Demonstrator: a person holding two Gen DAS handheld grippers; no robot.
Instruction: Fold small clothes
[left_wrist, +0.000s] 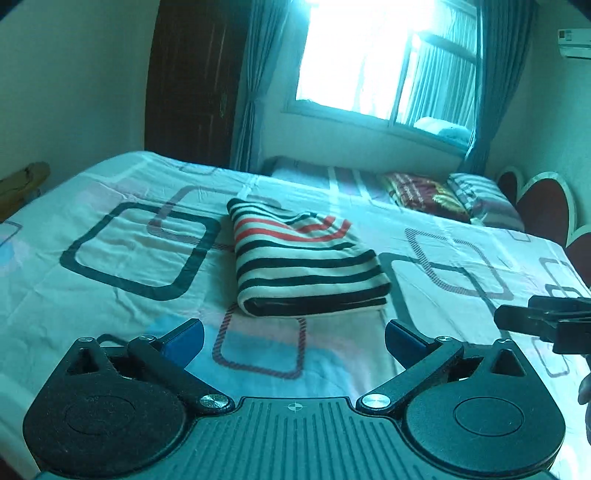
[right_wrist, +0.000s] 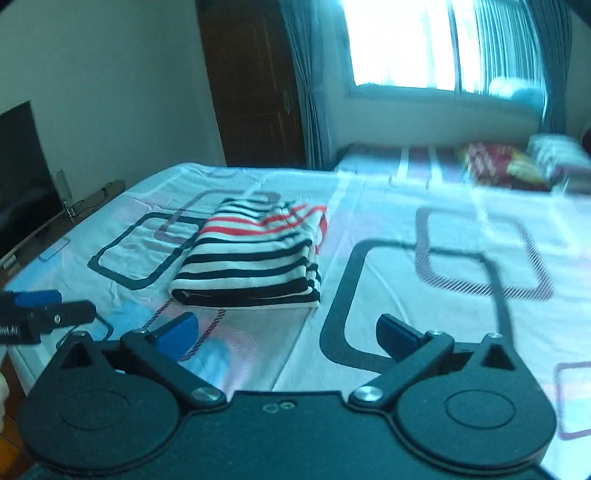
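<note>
I have the striped garment (left_wrist: 306, 258) lying on the bedsheet (left_wrist: 110, 258) as a compact folded rectangle, its thick doubled edge facing me and the red stripes toward the far side. From the right wrist view the same bundle (right_wrist: 251, 258) sits ahead and a little to the left, its layers stacked fairly evenly, though the far right corner looks slightly loose. My left gripper (left_wrist: 293, 338) stands with its blue pads spread wide and nothing between them, hanging just short of the near edge of the cloth without touching it. My right gripper (right_wrist: 286, 336) is likewise released and empty, over bare sheet beside the bundle. Each tool also shows at the edge of the other's view. I judge the folding of this piece to be done: no sleeve or hem trails out that I can see. What is left, if anything, would be tidying that loose corner or taking up another garment, and I see no other small clothes on the bed within these views, only pillows (left_wrist: 476, 195) near the window (left_wrist: 369, 55)
</note>
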